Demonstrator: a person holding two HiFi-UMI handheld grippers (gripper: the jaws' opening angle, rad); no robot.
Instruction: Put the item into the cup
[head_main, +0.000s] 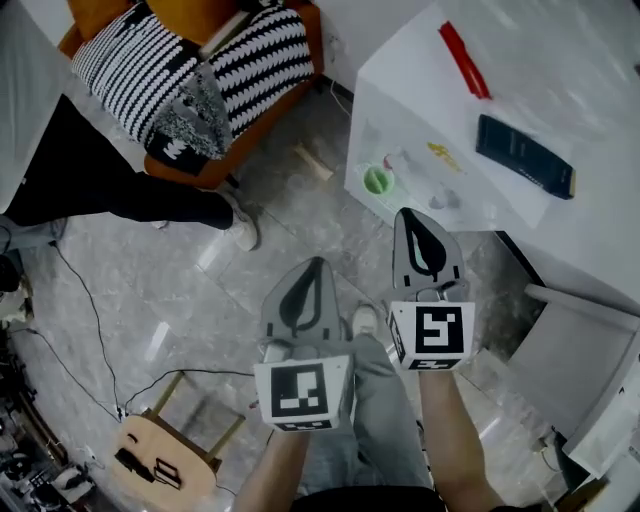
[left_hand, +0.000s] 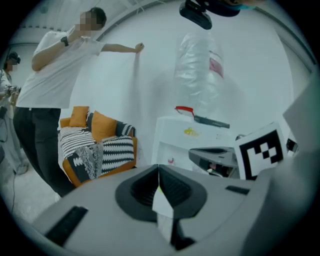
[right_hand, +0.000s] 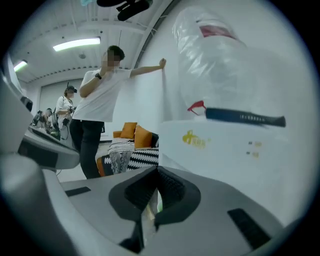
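Observation:
A small green cup (head_main: 378, 181) stands near the front left corner of the white table (head_main: 580, 110), with small pale items (head_main: 444, 199) beside it that are too faint to tell apart. Over the grey floor, short of the table, my left gripper (head_main: 317, 264) is shut with nothing in it. To its right and closer to the table's corner, my right gripper (head_main: 411, 213) is also shut and empty. The left gripper view shows closed jaws (left_hand: 159, 175) pointing toward the table (left_hand: 172, 137), and the right gripper (right_hand: 158, 176) faces the table's side (right_hand: 225, 150).
On the table lie a dark blue flat case (head_main: 524, 155), a red strip (head_main: 464, 58) and a yellow mark (head_main: 443, 150). An orange armchair (head_main: 200, 70) with a striped throw stands behind. Also in view: a person's black-trousered leg (head_main: 120, 190), a wooden stool (head_main: 165, 460), floor cables (head_main: 90, 310), and a white panel (head_main: 570, 350).

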